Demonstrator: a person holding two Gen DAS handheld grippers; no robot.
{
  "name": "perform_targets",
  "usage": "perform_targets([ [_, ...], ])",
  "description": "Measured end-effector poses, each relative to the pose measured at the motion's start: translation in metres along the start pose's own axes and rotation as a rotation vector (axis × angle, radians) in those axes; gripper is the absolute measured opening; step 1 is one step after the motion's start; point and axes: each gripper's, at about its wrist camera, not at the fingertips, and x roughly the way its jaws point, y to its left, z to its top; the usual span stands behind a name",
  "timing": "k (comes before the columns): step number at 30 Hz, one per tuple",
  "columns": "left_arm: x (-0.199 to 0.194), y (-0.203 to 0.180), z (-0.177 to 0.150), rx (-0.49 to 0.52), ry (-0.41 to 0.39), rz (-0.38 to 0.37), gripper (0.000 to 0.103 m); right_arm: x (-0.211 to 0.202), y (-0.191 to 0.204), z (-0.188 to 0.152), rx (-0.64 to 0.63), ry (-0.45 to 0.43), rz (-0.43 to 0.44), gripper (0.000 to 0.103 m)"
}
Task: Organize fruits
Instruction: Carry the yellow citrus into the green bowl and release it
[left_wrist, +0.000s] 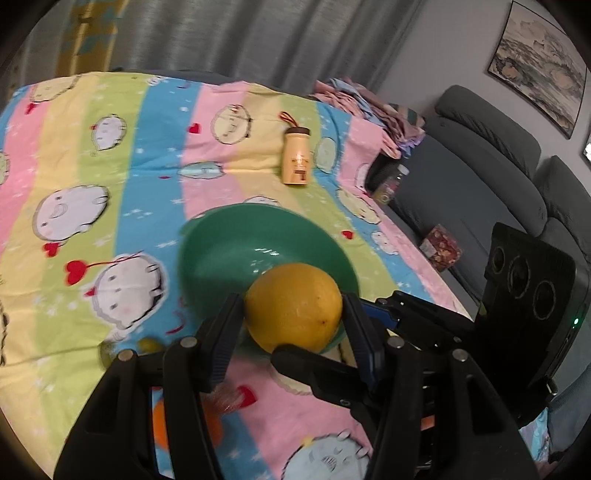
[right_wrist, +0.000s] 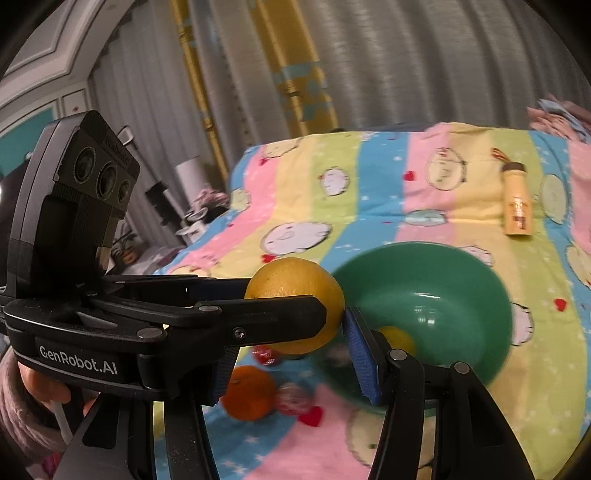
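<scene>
Holding a large yellow fruit (left_wrist: 293, 306) over the green bowl (left_wrist: 221, 243), both grippers (left_wrist: 291, 328) (right_wrist: 295, 354) apparently clamp it together, so uneven release could roll it onto the sheet (left_wrist: 110, 166).

Left wrist view looks forward and down along its own tongs (left_wrist: 293, 328), close over the striped bedsheet (left_wrist: 110, 155), facing the curtain — sofa off to its right. Right wrist view looks the same way from beside it, the other tongs (right_wrist: 334, 317) crossing in from its left. Both share the yellow fruit (left_wrist: 293, 308), green bowl (left_wrist: 229, 243) and small bottle (left_wrist: 295, 155) beyond the tips.
</scene>
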Motion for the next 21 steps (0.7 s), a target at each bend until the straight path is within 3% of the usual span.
perform_targets([
  [9, 0.061, -0.010, 0.017, -0.014, 0.100, -0.044, 0.054, 0.005, -0.057, -0.004, 0.107, 0.047, -0.060, 0.057],
  [21, 0.094, 0.002, 0.008, -0.069, 0.174, -0.028, 0.054, 0.032, -0.069, -0.014, 0.122, 0.151, -0.114, 0.057],
])
